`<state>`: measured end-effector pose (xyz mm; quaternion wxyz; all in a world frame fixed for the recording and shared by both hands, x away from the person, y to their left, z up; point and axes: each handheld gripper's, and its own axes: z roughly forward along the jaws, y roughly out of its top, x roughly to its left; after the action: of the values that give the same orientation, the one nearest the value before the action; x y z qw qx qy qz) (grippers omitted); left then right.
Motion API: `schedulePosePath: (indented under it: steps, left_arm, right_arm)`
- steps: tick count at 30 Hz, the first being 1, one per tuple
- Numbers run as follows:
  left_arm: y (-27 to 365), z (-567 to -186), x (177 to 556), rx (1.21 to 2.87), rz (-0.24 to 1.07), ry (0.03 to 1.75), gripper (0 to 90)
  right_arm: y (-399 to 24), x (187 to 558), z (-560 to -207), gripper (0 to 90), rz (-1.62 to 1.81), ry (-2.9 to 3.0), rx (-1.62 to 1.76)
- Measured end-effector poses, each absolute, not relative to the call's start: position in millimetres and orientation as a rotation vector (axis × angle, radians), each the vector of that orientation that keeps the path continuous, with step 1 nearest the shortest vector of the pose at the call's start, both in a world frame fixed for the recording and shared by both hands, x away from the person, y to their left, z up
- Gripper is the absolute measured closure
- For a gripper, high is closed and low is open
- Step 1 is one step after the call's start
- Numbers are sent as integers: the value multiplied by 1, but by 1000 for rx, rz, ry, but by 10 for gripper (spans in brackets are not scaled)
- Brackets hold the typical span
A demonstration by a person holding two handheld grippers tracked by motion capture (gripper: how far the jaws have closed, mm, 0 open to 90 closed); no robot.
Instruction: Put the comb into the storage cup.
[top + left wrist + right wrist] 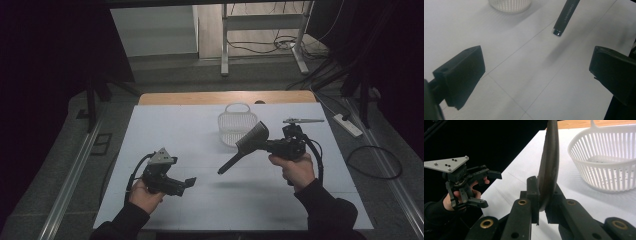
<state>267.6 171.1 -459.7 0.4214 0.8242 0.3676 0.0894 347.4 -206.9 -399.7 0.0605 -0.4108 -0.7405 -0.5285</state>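
My right gripper (267,145) is shut on the head of a black comb (250,142), holding it above the white table (165,130). The comb's handle slopes down to the left, clear of the surface. In the right gripper view the comb (549,165) stands edge-on between the two jaws of my right gripper (542,200). My left gripper (189,182) is open with nothing in it, low at the front left, pointing right. From the left gripper view, the handle tip of the comb (564,17) hangs ahead of the spread jaws of my left gripper (537,72). The right gripper view also shows my left gripper (490,189).
A white slotted basket (235,125) stands on the table at the back centre, just behind the comb; I also see the basket (609,165) and the basket (510,5) from the grippers. Beyond the table's right edge lie a power strip (347,125) and cables (375,162).
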Motion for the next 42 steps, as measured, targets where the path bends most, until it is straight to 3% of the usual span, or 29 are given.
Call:
schedulePosePath:
  steps: [42]
  left_arm:
    - [221, -460, 221, 2041, 244, 1001, 1]
  right_arm:
    - [-214, 352, -387, 831, -1669, -2247, -1298]
